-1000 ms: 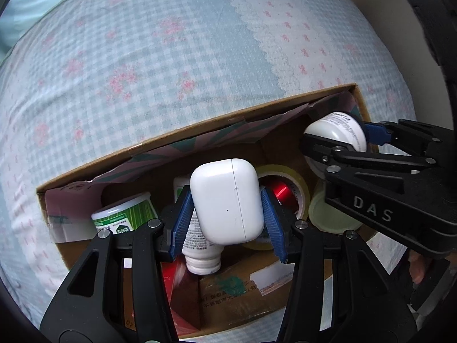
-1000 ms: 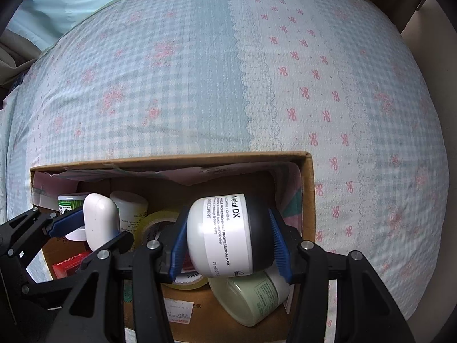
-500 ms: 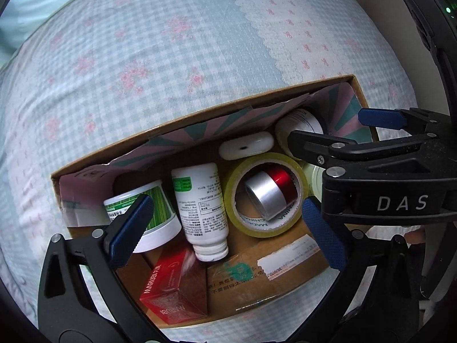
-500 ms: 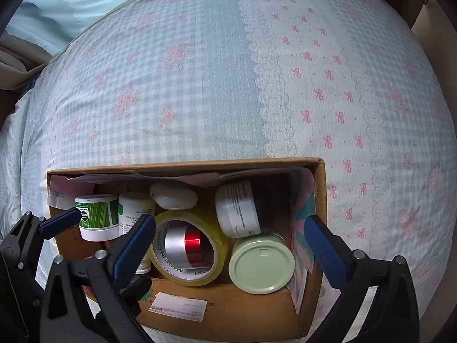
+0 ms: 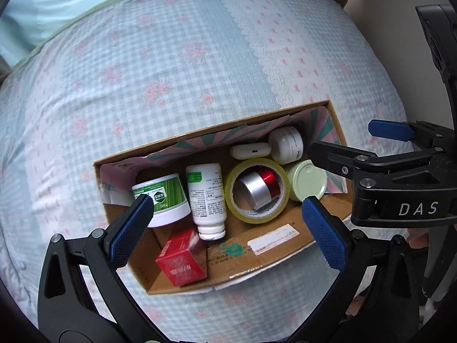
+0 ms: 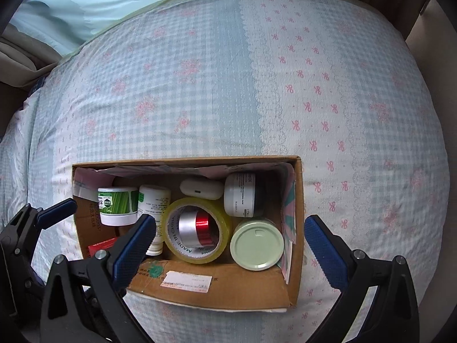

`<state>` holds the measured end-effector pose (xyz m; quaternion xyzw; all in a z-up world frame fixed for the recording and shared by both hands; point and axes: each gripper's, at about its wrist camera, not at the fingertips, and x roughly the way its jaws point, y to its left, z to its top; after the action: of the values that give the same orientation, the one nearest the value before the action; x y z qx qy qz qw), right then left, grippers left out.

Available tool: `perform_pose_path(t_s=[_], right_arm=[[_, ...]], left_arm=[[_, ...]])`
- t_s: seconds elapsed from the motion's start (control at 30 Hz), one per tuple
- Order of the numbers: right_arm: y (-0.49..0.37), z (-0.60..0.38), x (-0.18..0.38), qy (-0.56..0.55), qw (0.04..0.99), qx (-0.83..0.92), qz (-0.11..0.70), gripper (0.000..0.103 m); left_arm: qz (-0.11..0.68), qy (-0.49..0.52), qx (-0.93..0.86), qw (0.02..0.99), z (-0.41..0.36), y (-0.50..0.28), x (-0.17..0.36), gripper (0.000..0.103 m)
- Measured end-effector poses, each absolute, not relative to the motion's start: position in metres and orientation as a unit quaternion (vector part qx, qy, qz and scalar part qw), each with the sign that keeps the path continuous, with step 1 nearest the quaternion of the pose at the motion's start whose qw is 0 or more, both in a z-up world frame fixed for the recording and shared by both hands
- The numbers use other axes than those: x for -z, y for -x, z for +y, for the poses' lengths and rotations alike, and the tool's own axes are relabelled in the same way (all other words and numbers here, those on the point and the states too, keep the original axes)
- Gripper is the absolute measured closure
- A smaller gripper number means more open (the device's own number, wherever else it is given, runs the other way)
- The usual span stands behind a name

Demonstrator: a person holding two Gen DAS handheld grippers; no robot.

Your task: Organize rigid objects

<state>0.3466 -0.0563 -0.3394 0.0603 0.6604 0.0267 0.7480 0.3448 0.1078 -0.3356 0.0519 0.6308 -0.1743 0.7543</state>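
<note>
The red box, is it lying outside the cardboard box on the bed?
No, the red box lies inside the cardboard box, at its near left corner.

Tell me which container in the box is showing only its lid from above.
The pale green-lidded jar by the box's right wall; it stands upright, while the white bottle lies on its side.

A matt cardboard box (image 6: 217, 285) on soft checked cloth bedding (image 6: 200, 85) holds glossy tape (image 6: 198, 230) and smooth plastic jars (image 6: 117, 205).

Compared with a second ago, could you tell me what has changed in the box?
Both tools let go: the left tool dropped the white case, the right tool the white jar, both now in the box. Both tools have risen, open. The tape stayed.
</note>
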Motion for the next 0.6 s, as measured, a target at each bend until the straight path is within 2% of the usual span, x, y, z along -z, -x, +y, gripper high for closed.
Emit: perform_pose_path(t_s=[0.23,0.6], right_arm=[[-0.308,-0.067,0.243,-0.048,0.783,-0.032,0.619,0.000],[-0.209,-0.101,0.069,0.001,0.879,-0.036,0.476,0.000]], left_arm=[[0.588,-0.024,0.141,0.796,0.122,-0.307,0.240,0.000],[0.426,0.046,0.082,0.900,0.127,-0.197,0.067,0.000]])
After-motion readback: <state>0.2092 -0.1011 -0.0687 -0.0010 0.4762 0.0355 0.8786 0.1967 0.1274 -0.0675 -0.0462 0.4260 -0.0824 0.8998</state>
